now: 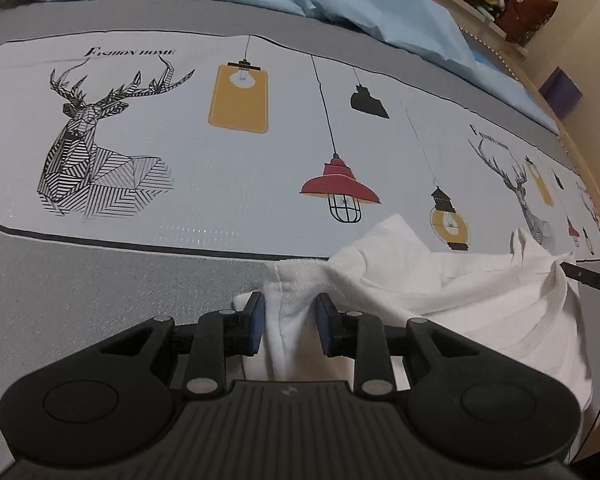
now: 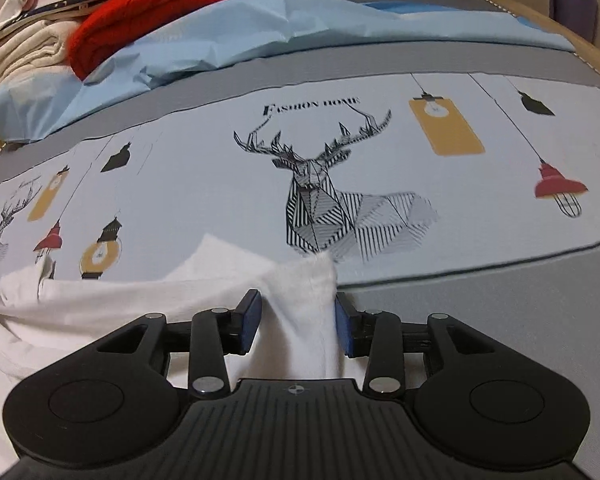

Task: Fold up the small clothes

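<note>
Both claws sitting part-open: left gripper [image 1: 290, 325] and right gripper [image 2: 297, 326] each straddling a bunched corner of white garment [image 1: 440, 296], pads not squeezing. Garment lying crumpled on printed bedsheet [image 1: 228, 168]. Risk imo: corners slumping, fold going crooked.

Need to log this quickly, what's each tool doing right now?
Left tool: open, white cotton garment lying loose between its pads.
Right tool: open, same garment between its pads.
</note>
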### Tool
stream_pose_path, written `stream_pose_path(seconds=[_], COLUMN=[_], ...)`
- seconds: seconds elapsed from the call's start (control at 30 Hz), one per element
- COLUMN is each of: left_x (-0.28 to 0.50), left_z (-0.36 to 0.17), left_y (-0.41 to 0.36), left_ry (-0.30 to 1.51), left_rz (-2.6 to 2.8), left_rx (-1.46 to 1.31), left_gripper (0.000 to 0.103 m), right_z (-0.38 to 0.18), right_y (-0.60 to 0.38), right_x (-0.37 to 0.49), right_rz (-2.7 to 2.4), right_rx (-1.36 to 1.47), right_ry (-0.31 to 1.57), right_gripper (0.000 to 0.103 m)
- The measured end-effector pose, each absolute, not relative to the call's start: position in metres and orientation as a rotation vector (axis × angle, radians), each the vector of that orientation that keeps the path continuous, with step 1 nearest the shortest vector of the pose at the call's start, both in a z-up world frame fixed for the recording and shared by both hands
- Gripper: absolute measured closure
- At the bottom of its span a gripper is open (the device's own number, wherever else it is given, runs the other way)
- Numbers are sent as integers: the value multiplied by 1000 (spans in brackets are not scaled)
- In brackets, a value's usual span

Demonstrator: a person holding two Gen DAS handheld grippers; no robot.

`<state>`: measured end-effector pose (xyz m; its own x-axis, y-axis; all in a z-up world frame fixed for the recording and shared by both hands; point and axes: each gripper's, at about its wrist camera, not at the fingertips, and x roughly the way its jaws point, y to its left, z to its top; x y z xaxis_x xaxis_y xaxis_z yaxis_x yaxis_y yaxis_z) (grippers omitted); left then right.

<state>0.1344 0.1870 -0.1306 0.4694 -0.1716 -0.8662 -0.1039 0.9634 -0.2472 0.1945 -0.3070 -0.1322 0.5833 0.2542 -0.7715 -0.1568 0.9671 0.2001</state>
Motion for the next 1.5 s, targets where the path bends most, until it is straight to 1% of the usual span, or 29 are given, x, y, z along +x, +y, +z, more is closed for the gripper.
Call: stream_pose_path(seconds=[0.1,0.13,0.17,0.2,0.23,0.3,0.37,0.47,0.6,0.63,0.7,0.73,0.77,0.83,0.9,0.93,0.97,1.03,1.07,1.2,1.3,1.33,1.37,1.4,1.43,1.47,1.5], left_x=[138,139,139,140,140,140,140,144,155,159,160,158,154,146,135,130,123,111,104,76,60,55,50,45,41,35,30], left_z=[-133,-133,-133,-132,-128,-116,-105,-101,-105,-108,-109,-106,-102,-98,-101,-105,-111,-119,-123,-127,-132,-133,-133,-132,-131,-128,-124], left_y=[184,184,185,185,185,187,194,194,184,183,184,182,183,181,179,177,174,167,165,158,157,157,158,158,159,161,162], left_ry=[1076,1075,1071,1065,1043,984,915,869,875,901,941,950,959,992,1065,1112,1167,1249,1281,1334,1372,1373,1371,1369,1363,1354,1340], left_rz=[-63,-68,-77,-90,-91,-76,-49,-3,36,60,72,66,52,-7,-89,-129,-157,-186,-203,-226,-239,-240,-236,-237,-239,-237,-231], left_rx=[-261,-259,-261,-263,-255,-248,-284,-285,-253,-254,-277,-272,-258,-260,-296,-303,-287,-244,-231,-154,-128,-109,-92,-87,-88,-90,-96], left_gripper=[73,79,94,97,97,98,98,98,97,95,95,95,95,95,95,94,89,83,83,82,83,94,98,98,99,100,100], right_z=[-135,-136,-137,-136,-134,-125,-110,-99,-108,-110,-113,-111,-108,-99,-97,-98,-101,-108,-113,-126,-130,-130,-131,-130,-130,-130,-129], right_y=[-304,-303,-303,-303,-304,-310,-321,-332,-329,-325,-318,-317,-316,-320,-327,-331,-334,-340,-342,-341,-339,-341,-342,-342,-343,-343,-343], right_x=[198,200,200,201,201,201,201,202,212,216,221,220,218,211,200,195,188,171,163,122,97,89,84,80,76,73,70], right_rz=[248,253,256,259,256,237,214,137,86,81,76,62,56,71,113,137,158,200,222,280,305,303,300,297,299,305,311], right_rx=[104,104,108,109,112,145,245,312,314,298,278,265,254,248,265,273,274,268,262,148,93,84,81,79,77,78,76], right_ry=[918,919,916,915,905,861,791,708,733,751,800,806,805,813,856,894,942,1032,1075,1206,1250,1259,1266,1272,1281,1291,1295], right_gripper=[62,67,83,92,96,97,98,98,98,95,85,76,71,71,71,70,70,69,67,66,65,65,65,65,67,84,98])
